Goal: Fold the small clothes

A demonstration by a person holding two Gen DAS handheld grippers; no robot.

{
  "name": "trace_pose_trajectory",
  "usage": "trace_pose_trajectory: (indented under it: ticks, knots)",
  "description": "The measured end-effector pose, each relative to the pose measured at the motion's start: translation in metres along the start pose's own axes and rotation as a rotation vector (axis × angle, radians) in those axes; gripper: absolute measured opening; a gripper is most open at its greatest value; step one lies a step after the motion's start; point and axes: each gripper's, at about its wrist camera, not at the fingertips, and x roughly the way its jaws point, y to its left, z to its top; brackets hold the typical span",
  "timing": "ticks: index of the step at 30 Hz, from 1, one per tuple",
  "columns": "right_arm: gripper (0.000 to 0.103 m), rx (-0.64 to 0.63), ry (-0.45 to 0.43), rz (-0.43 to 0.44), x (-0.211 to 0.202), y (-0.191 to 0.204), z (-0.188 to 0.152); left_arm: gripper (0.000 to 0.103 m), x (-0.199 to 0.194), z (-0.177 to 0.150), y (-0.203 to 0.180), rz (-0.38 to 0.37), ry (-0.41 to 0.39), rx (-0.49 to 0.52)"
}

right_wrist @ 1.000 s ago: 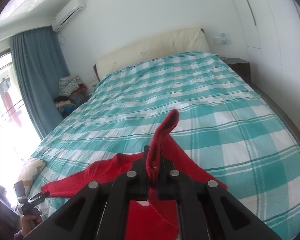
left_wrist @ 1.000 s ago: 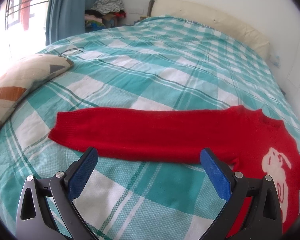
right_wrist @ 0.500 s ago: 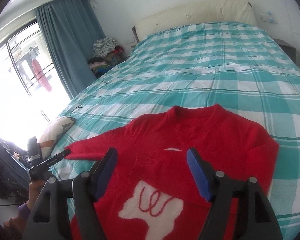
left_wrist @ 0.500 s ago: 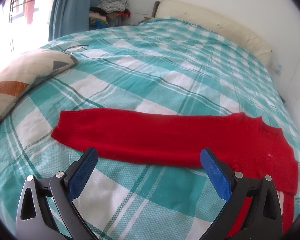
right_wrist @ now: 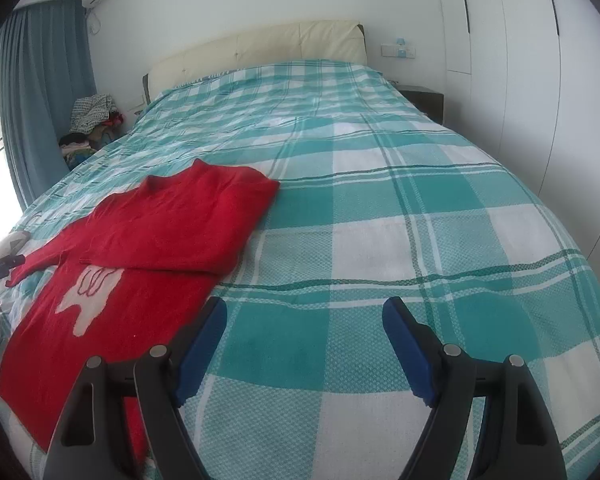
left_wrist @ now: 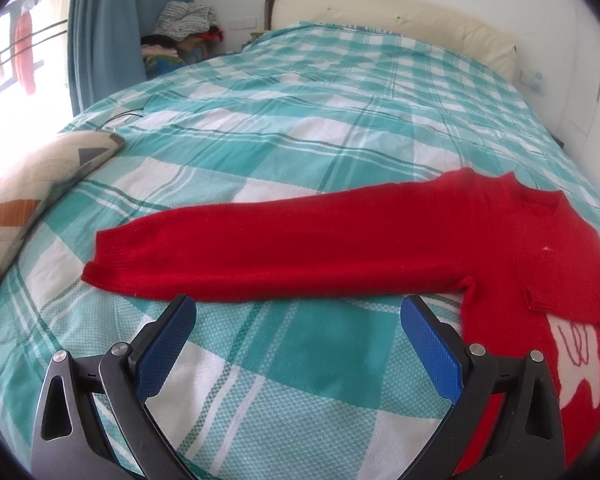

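A small red sweater [right_wrist: 112, 292] with a white figure on its front lies on the bed. Its right sleeve [right_wrist: 180, 232] is folded across the chest. Its left sleeve [left_wrist: 284, 248] lies stretched out flat to the left. My left gripper [left_wrist: 298, 312] is open and empty, just in front of that sleeve's near edge. My right gripper [right_wrist: 304, 316] is open and empty over bare bedcover, to the right of the sweater.
The bed has a teal and white checked cover [right_wrist: 400, 208] and a cream headboard [right_wrist: 260, 44]. A patterned pillow [left_wrist: 40, 176] lies at the left edge. A pile of clothes [left_wrist: 184, 24] sits by the blue curtain [left_wrist: 104, 28]. White wardrobe doors [right_wrist: 540, 80] stand at the right.
My right gripper laid the right sleeve across the chest, opened, let it go and drew back to the right. My left gripper stayed open near the left sleeve.
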Motion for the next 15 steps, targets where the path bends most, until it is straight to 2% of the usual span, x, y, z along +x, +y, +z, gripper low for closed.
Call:
trace_pose_trajectory:
  ticks: [2, 7, 15]
  knots:
    - [0.08, -0.016, 0.013, -0.024, 0.004, 0.005, -0.001, 0.102, 0.002, -0.001, -0.001, 0.002, 0.003, 0.007]
    - [0.08, -0.068, -0.022, -0.036, 0.005, 0.014, -0.001, 0.102, 0.004, 0.001, 0.0, -0.007, -0.003, -0.009]
    - [0.08, 0.024, -0.005, -0.044, 0.008, -0.003, -0.006, 0.102, 0.004, 0.003, 0.002, -0.029, 0.003, -0.029]
